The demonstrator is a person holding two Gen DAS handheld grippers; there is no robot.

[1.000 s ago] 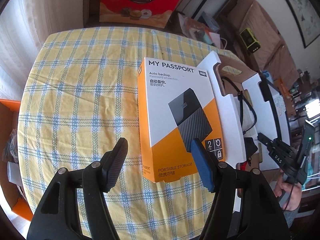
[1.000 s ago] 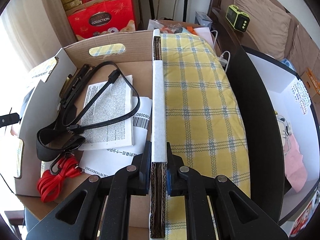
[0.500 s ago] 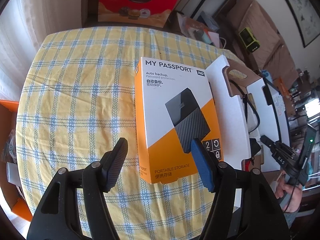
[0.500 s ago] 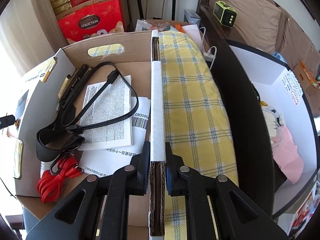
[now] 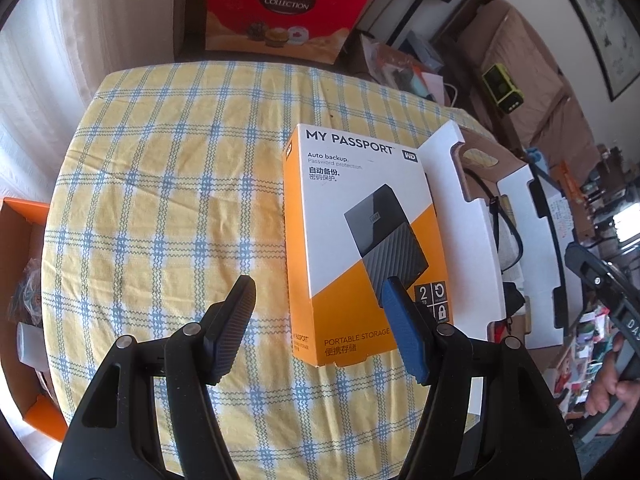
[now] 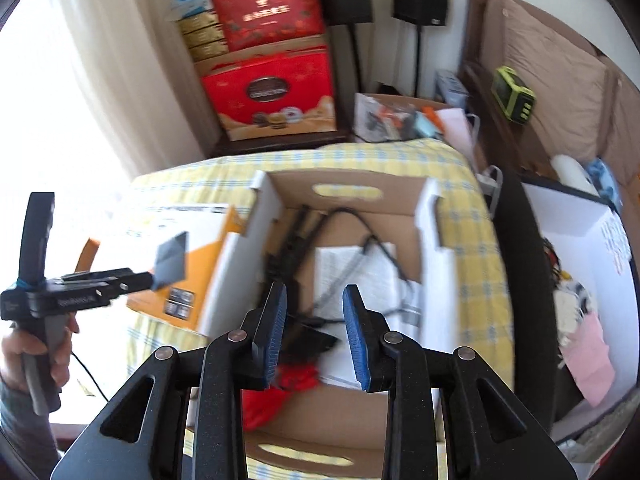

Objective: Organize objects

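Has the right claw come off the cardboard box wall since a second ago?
Yes. The right claw has just opened, let go of the cardboard box wall and risen: the whole box now lies below it, nothing between its fingers.

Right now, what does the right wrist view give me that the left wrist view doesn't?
Only the right wrist view looks down into the cardboard box: black cable, printed sheets, something red. Its right gripper, jaws just opened, holds nothing.

Only the left wrist view reads the drive box's print and shows the left gripper open over the checked cloth.

Both show drive box beside cardboard box.
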